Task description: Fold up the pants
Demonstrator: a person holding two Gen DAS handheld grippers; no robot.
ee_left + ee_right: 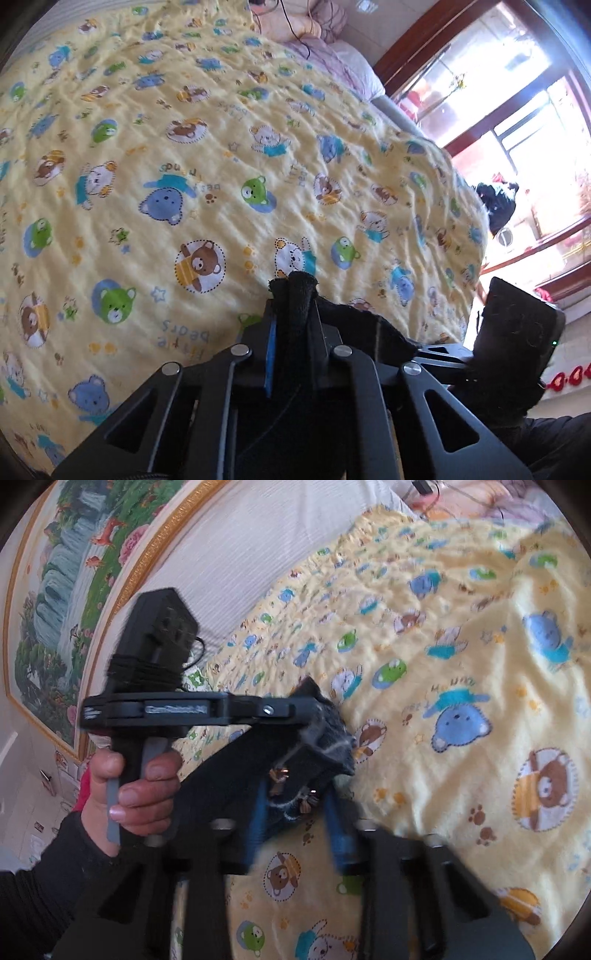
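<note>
The pants are dark, near-black fabric. In the left wrist view my left gripper (293, 291) is shut on a bunched edge of the pants (295, 317), held above the yellow bear-print bedsheet (221, 155); the cloth drapes right toward the other gripper's body (517, 325). In the right wrist view my right gripper (295, 790) is clamped on another part of the pants (317, 734), with small metal fittings showing, lifted over the sheet (461, 664). The left gripper (288, 710) and the hand (133, 786) on it are at the left, its fingers in the same cloth. Most of the pants is hidden below the grippers.
The bed runs to a pillow pile and cables at its far end (314, 22). A window with red-brown frames (517, 110) lies past the bed's right edge. A framed landscape painting (74, 572) hangs on the white wall beside the bed.
</note>
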